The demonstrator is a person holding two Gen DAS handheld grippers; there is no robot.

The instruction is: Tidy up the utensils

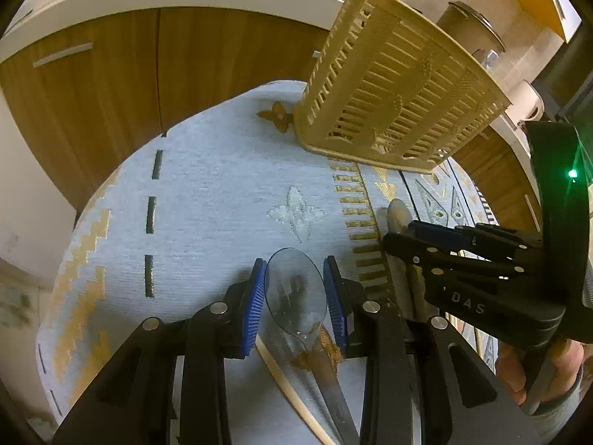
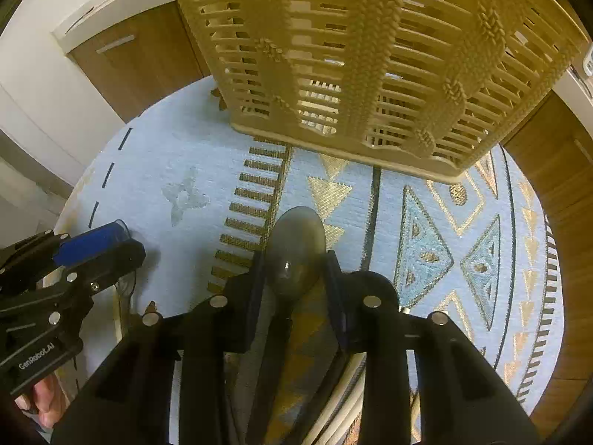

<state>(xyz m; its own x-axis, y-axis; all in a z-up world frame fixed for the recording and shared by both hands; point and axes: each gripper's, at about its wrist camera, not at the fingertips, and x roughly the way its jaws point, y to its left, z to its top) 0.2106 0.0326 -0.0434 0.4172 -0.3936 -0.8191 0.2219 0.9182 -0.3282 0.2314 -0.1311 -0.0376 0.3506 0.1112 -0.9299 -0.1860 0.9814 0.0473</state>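
Note:
A clear plastic spoon (image 1: 294, 293) lies on the pale blue patterned cloth (image 1: 222, 193), its bowl between the blue pads of my left gripper (image 1: 294, 278), which is open around it. A wooden chopstick (image 1: 292, 389) lies beside its handle. My right gripper (image 2: 296, 263) is open around the bowl of a smoky grey spoon (image 2: 296, 248); it also shows in the left wrist view (image 1: 415, 233), over a white spoon (image 1: 397, 210). A beige slotted basket (image 2: 370, 55) stands just beyond both grippers.
The round table's cloth (image 2: 426, 222) reaches to wooden cabinets (image 1: 111, 85) with a white counter behind. White utensil handles (image 2: 344, 408) lie under my right gripper. The left gripper shows at the left in the right wrist view (image 2: 92, 244).

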